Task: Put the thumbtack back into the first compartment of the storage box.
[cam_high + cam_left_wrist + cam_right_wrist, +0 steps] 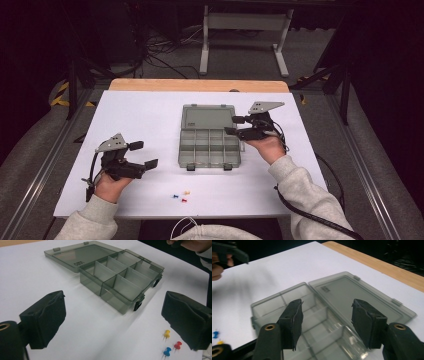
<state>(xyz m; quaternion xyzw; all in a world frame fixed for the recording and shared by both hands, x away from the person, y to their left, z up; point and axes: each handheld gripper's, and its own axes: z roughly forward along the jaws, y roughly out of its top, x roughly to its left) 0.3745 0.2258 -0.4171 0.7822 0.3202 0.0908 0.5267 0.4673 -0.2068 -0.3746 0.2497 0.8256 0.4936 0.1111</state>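
The box (209,136) lies with its lid flat back so pins can go in; both claws, left (143,154) and right (234,125), are open and hold nothing; 3 pins (181,195) wait nearby.

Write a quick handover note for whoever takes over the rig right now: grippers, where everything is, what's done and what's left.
Left gripper: open, empty, over the white table left of the box.
Right gripper: open, empty, over the right side of the compartment box.
Box: mid-table, its lid open and lying flat behind it; the compartments look empty.
Pushpins: yellow, red and blue lie loose on the table in front of the box.
Done: box opened.
Left, likely: put the three pins into the compartments, perhaps close the lid.
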